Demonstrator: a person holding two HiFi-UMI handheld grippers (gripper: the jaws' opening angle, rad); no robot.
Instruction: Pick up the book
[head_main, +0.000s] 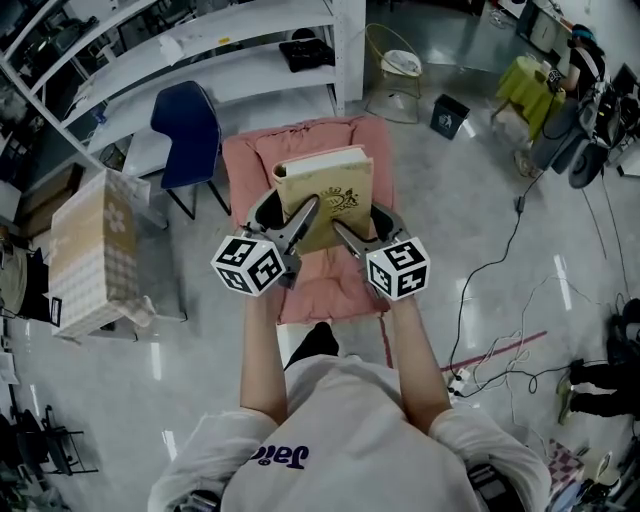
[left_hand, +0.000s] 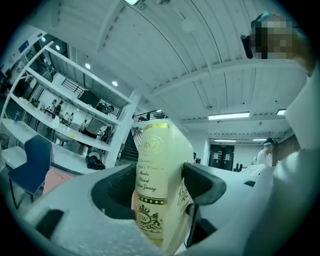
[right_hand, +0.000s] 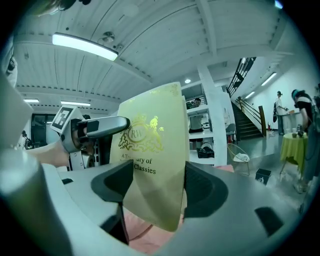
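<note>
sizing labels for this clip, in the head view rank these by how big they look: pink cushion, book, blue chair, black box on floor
1. pink cushion
2. blue chair and book: look about alike, and the book is nearer the camera, so unranked
3. black box

The book (head_main: 325, 190) has a smooth cream cover with shiny gold print; the cushion (head_main: 330, 288) is soft pink cloth; left tongs (left_hand: 159, 187) and right tongs (right_hand: 157, 192) are matt grey plastic; the floor (head_main: 480, 200) is glossy
</note>
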